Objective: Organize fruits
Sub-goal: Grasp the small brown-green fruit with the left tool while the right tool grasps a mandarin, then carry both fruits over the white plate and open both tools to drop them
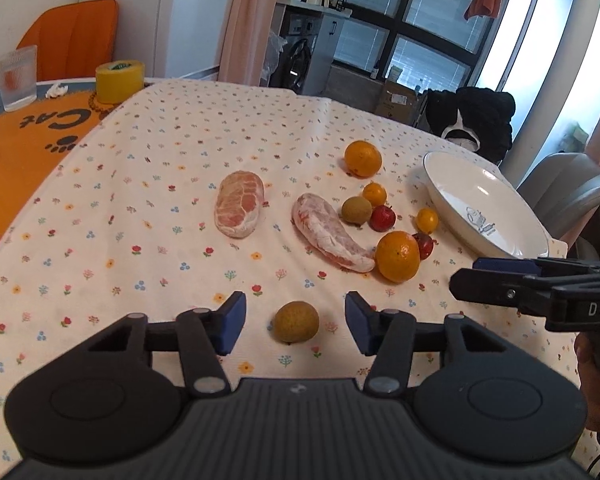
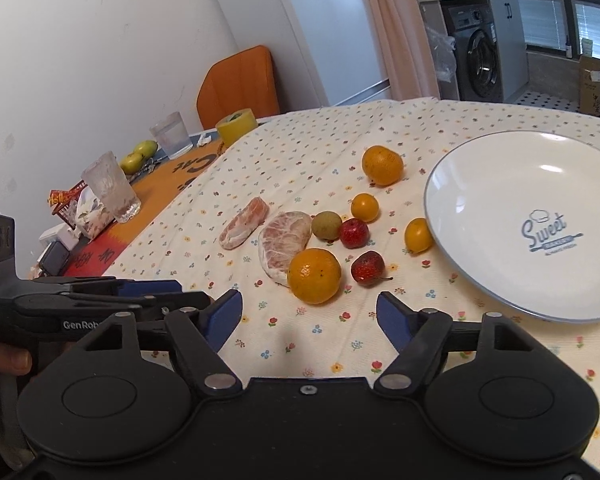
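- So the small brownish-yellow round fruit [image 1: 296,322] with dull, slightly rough skin (longan maybe?) sits on the cloth right between the blue pads of the left gripper [image 1: 295,322]. Jaws are spread wide, with a gap on both sides, touching nothing.
- It's basically a ball, so no real long axis to speak of.
- Right gripper [image 2: 310,316] is spread wide too, with nothing in it. It hangs over bare cloth just short of the near orange [image 2: 314,276], which is round with pitted, shiny peel.
- Behind that orange is a curved peeled pomelo wedge [image 1: 332,232]. In the left view its long axis runs from far-left to near-right, with the thin end almost touching the orange. White pith over pink flesh.
- A second, chunkier peeled pomelo piece [image 1: 239,205] lies apart to the left, long axis pointing roughly away from the left camera.
- Small stuff clustered nearby: another brownish round fruit [image 1: 356,210], two glossy red berry-like fruits [image 1: 383,218] [image 1: 424,245] and two little kumquat-looking ones [image 1: 374,193] [image 1: 427,220]. A second orange [image 1: 362,158] sits farther back.
- White glazed plate [image 2: 480,288] with a thin blue rim, empty, is off to the right; "Sweet" is printed in the middle.
- Everything's on a cream floral tablecloth [image 1: 140,184] with a woven texture.
- Far left edge: yellow tape roll [image 1: 120,82], ribbed glass [image 1: 16,78] and orange cat mat [image 1: 40,128].
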A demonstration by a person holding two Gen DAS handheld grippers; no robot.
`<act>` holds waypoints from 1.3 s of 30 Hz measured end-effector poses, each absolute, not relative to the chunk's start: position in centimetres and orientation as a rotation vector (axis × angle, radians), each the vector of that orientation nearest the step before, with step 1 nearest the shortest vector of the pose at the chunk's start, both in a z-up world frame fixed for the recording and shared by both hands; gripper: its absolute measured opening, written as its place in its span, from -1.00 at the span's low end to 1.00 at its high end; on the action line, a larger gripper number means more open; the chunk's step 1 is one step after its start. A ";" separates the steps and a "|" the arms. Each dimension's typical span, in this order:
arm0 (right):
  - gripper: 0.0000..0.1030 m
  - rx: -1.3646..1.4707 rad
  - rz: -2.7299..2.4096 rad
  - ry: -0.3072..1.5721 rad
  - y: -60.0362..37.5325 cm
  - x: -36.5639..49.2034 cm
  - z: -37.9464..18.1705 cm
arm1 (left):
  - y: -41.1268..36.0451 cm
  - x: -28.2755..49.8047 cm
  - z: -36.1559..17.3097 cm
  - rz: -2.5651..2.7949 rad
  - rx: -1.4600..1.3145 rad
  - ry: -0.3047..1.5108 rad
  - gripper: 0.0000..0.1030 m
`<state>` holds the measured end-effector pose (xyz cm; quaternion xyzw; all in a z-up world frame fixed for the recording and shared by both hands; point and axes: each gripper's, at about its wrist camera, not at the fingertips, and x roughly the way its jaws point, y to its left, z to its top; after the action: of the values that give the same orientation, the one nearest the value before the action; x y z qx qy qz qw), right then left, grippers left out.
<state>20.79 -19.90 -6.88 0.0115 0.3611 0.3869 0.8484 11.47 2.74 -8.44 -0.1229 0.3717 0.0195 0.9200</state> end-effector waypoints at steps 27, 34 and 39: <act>-0.29 0.033 0.816 0.805 -17.4 23.7 -9.1 | 4.0 11.9 -8.4 0.033 -0.269 0.743 -0.53; -0.29 0.063 0.809 0.772 -19.1 22.9 -8.0 | 2.9 12.2 -7.3 0.009 -0.251 0.718 -0.53; -0.29 0.083 0.779 0.743 -20.8 22.4 -7.1 | 1.8 12.7 -6.7 -0.012 -0.237 0.697 -0.53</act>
<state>22.45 -20.77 -7.07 0.0394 0.3537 0.3710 0.8577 12.70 1.83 -6.71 -0.1158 0.3408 -0.0060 0.9329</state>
